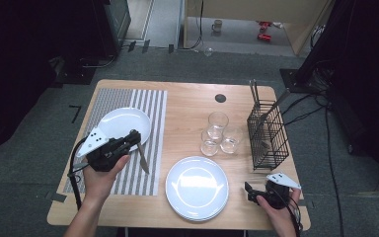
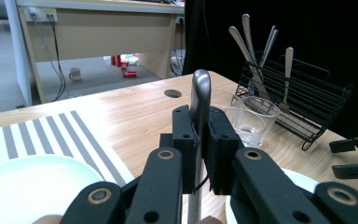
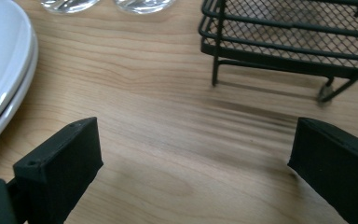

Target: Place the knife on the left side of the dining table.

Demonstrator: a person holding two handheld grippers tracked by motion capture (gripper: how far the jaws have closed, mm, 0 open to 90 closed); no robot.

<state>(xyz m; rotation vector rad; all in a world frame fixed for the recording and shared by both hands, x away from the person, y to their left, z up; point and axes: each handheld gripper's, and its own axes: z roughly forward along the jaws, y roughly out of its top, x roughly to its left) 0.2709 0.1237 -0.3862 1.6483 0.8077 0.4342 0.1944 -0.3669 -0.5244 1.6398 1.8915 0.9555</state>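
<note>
My left gripper is shut on a table knife, held over the striped placemat beside a white plate. The knife's blade slants down toward the mat in the high view, while the left gripper view has its rounded end poking up between the jaws. My right gripper stands open low over the bare wood near the front right corner. It lies between the stack of white plates and the black wire rack, with nothing between its jaws.
Three clear glasses cluster mid-table, left of the rack. The rack holds several upright pieces of cutlery. A round cable hole sits near the table's far edge. Beyond the table lie cables on the floor.
</note>
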